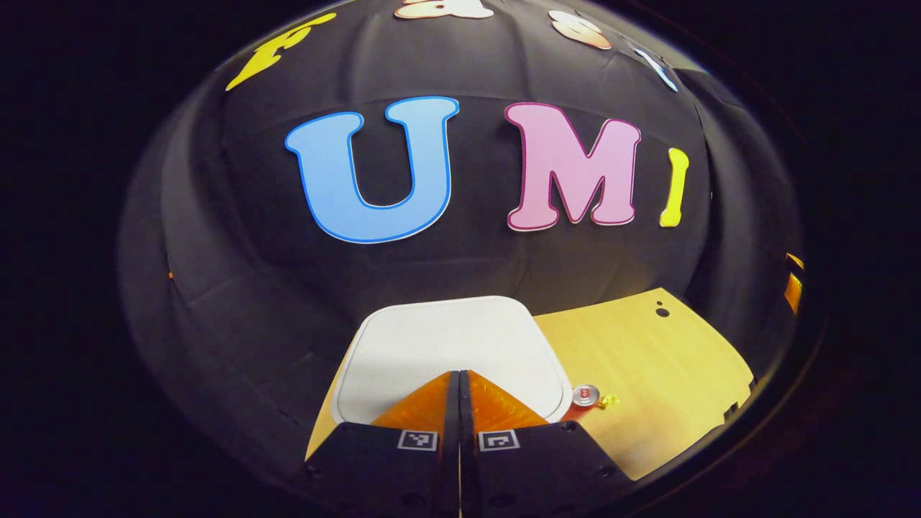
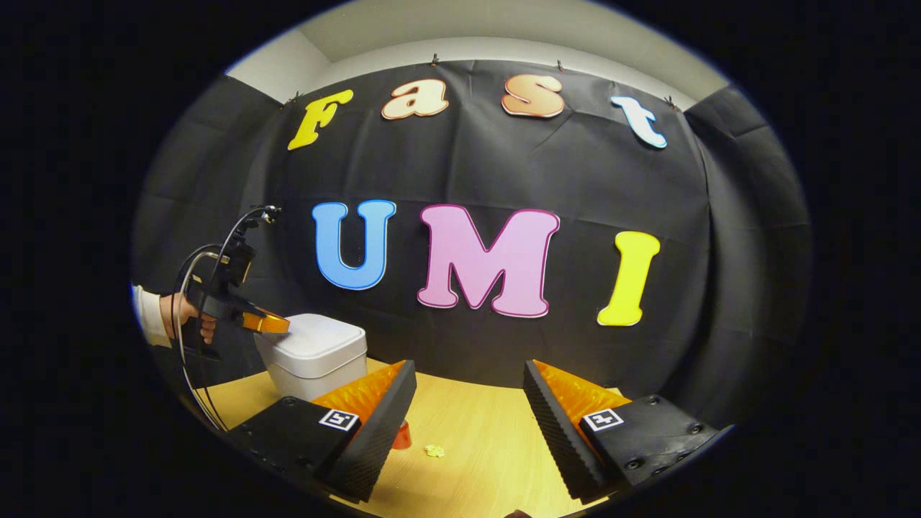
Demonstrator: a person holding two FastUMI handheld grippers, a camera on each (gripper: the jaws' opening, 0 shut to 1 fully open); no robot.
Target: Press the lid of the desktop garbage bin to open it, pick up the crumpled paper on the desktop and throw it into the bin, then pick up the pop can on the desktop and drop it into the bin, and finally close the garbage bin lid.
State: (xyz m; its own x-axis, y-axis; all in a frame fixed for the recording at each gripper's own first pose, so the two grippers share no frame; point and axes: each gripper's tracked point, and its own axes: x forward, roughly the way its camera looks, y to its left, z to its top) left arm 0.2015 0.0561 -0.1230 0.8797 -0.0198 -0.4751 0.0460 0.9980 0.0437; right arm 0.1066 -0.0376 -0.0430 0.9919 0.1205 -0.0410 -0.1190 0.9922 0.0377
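The wooden desktop (image 2: 475, 439) spreads under both my grippers, its pale grain running up to the black cloth wall behind. On it the white garbage bin (image 2: 316, 360) is the biggest thing, standing toward the left of the right gripper view, with its lid (image 1: 450, 345) down and flat. In the left gripper view that lid lies directly ahead of my left gripper (image 1: 459, 381), whose fingers are pressed together with only a thin seam between them, the tips over the lid's near edge; I cannot tell whether they touch it. In the right gripper view I see that same gripper from the side, my hand (image 2: 188, 316) around its handle, a pale sleeve at the wrist and cables looping off the back. My right gripper (image 2: 469, 403) hangs over the desktop with its fingers spread wide and nothing between them. The pop can (image 1: 584, 399) stands upright just beside the bin, its silver top showing; any writing on it is too small to read. The crumpled paper (image 2: 434, 451), a small yellowish scrap, lies on the wood just beside the can. Each of my gripper's fingers carries a square black-and-white marker, with no words on it.
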